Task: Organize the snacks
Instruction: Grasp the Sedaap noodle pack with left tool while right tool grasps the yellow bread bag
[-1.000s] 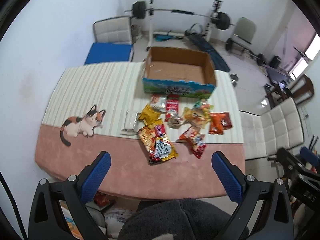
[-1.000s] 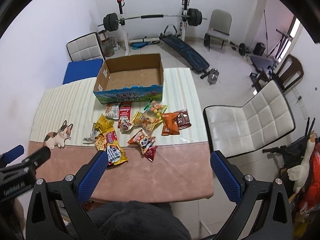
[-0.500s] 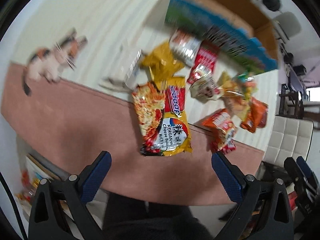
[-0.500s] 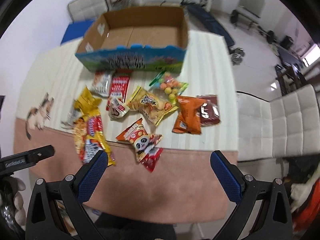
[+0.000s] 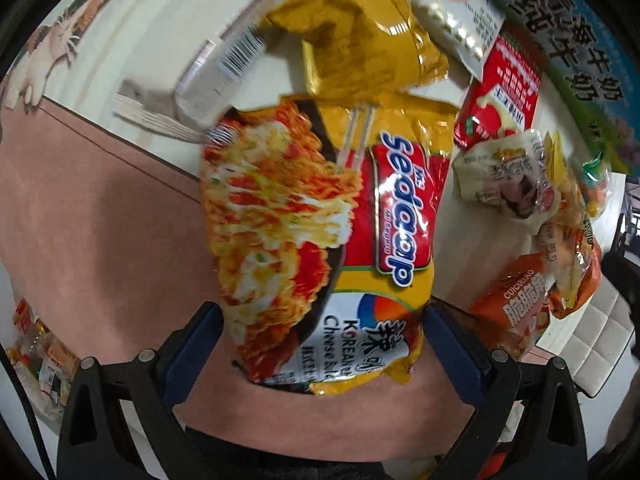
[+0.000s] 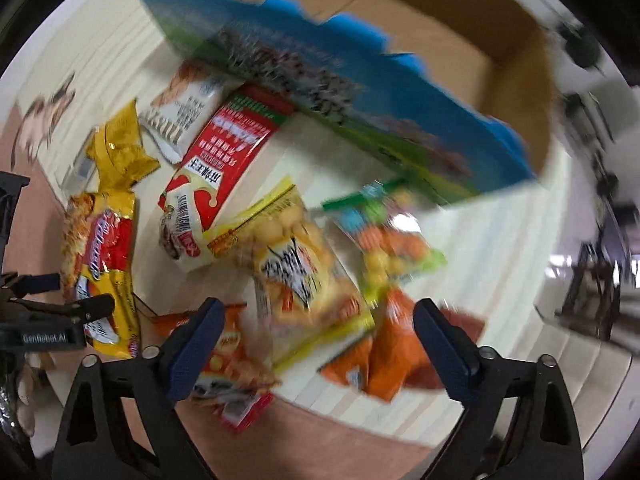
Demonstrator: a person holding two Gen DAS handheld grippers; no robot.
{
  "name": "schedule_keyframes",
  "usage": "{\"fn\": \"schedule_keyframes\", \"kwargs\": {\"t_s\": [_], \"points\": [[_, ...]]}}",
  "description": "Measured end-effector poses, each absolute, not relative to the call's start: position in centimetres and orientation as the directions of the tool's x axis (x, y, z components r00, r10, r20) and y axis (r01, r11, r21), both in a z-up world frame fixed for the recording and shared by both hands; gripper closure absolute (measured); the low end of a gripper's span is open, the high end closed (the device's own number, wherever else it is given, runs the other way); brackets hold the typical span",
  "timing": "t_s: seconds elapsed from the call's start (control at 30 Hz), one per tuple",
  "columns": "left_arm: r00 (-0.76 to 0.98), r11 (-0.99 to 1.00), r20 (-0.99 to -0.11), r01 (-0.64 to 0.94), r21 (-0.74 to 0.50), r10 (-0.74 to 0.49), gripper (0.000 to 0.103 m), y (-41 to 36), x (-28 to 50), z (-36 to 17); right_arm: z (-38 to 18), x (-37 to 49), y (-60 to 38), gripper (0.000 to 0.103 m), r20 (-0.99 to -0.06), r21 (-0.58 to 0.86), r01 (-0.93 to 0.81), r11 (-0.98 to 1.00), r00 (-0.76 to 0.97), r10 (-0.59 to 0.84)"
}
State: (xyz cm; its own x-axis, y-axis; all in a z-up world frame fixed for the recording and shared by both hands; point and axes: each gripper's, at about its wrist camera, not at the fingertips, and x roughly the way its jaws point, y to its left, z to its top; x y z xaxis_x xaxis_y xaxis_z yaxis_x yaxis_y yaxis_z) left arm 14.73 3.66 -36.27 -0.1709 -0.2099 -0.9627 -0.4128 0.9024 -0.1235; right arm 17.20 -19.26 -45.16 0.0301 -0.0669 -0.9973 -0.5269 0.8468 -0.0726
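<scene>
My left gripper (image 5: 322,332) is open, its blue fingers on either side of the near end of a yellow-and-red Sedaap noodle packet (image 5: 320,216) lying on the table. My right gripper (image 6: 314,328) is open just above a yellow snack bag (image 6: 304,268), with an orange bag (image 6: 384,352) to the right of it and an orange-red bag (image 6: 224,356) to the left. The noodle packet also shows in the right wrist view (image 6: 100,264), with the left gripper (image 6: 48,320) beside it. An open cardboard box (image 6: 420,52) with a blue printed side stands behind the snacks.
A gold bag (image 5: 360,28), a red sachet (image 5: 504,92), a white packet (image 5: 452,8) and a small crumpled packet (image 5: 504,184) lie between the noodle packet and the box. A grey wrapped item (image 5: 216,76) lies at left. The tablecloth (image 5: 100,216) is pink in front.
Both grippers have dropped from high above the table to just over the snacks. The left now straddles the noodle packet; the right is over the yellow bag.
</scene>
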Motion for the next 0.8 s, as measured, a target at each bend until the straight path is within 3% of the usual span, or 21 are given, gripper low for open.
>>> {"fn": "schedule_keyframes", "kwargs": {"t_s": [0.13,0.2,0.3,0.43,0.47,0.5,0.57,0.6,0.67,0.8], "points": [[-0.166,0.894,-0.964,-0.434,-0.116,-0.206,0.001,3.0,14.5,-37.1,-48.6,18.7,-18.1,0.031,-0.995,-0.038,-0.591,0.805,-0.05,-0.084],[-0.164,0.884,-0.963,-0.453,-0.118,-0.212,0.001,2.9,14.5,-37.3,-50.0,18.8,-17.9,0.053,-0.992,-0.018,-0.591,0.806,-0.087,-0.086],[-0.156,0.881,-0.966,-0.46,-0.115,-0.207,0.001,2.9,14.4,-37.5,-50.9,18.9,-19.0,0.055,-0.992,0.006,-0.5,0.866,-0.113,-0.059],[-0.156,0.876,-0.965,-0.469,-0.115,-0.21,0.001,3.4,14.3,-37.0,-51.3,18.8,-22.7,0.056,-0.974,0.104,-0.203,0.974,-0.219,0.058],[-0.156,0.875,-0.965,-0.47,-0.114,-0.21,0.001,3.4,14.1,-37.1,-51.5,18.7,-23.6,0.053,-0.964,0.134,-0.138,0.981,-0.246,0.097],[-0.156,0.876,-0.966,-0.47,-0.11,-0.205,0.001,3.1,14.3,-37.2,-51.7,18.6,-24.0,0.042,-0.955,0.157,-0.107,0.982,-0.271,0.123],[-0.144,0.877,-0.97,-0.469,-0.108,-0.196,0.001,2.9,14.4,-37.7,-51.7,18.5,-24.4,0.028,-0.949,0.181,-0.111,0.977,-0.28,0.144],[-0.14,0.876,-0.971,-0.47,-0.107,-0.194,0.001,2.9,14.4,-37.8,-51.6,18.5,-24.6,0.028,-0.953,0.177,-0.125,0.976,-0.269,0.138],[-0.123,0.871,-0.973,-0.478,-0.114,-0.195,0.014,3.2,14.4,-37.8,-51.4,18.3,-25.0,0.028,-0.963,0.14,-0.155,0.978,-0.251,0.098],[-0.095,0.874,-0.98,-0.473,-0.109,-0.174,0.02,3.4,14.0,-37.5,-52.3,18.9,-24.4,0.028,-0.97,0.101,-0.174,0.98,-0.236,0.058]]}}
